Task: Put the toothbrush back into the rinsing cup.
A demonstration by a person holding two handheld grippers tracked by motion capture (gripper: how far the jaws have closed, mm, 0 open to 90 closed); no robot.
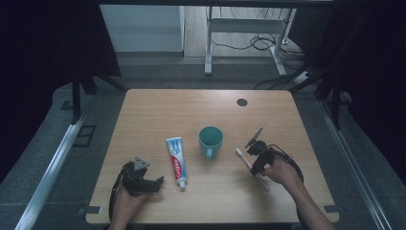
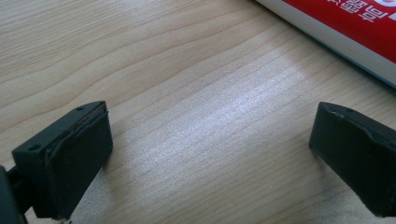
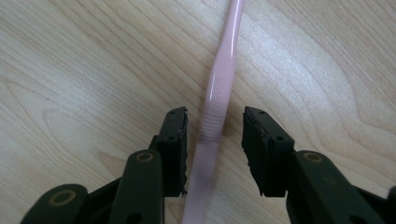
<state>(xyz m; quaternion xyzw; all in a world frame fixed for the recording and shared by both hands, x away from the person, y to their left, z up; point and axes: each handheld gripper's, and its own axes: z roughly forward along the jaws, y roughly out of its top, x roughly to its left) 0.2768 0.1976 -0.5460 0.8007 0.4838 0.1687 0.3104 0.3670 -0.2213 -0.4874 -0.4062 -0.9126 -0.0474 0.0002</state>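
— Pink toothbrush (image 3: 219, 88), where does it lie?

— Flat on the wooden worktop (image 1: 158, 110), to the right of the green mug (image 1: 210, 142) and well apart from it. Its head points up toward the mug's far side, its handle runs back under the right hand.

— And the right gripper (image 3: 215, 140)?

— It sits over the handle. Its jaws stand narrow, one on each side of the handle. The left jaw is just beside it, the right one shows a gap of bare wood, so the pads do not press yet. The toothbrush rests on the wood.

— What about the left gripper (image 2: 210, 154)?

— It rests low on the worktop, left of the mug and nearer the person's edge. Its jaws are wide apart with only wood grain between them.

— Anything close to it?

— The toothpaste tube (image 1: 176, 160), red, white and blue, lies between that gripper and the mug, cap toward the person. In the left gripper view its red side shows beyond the jaws, not touching them.
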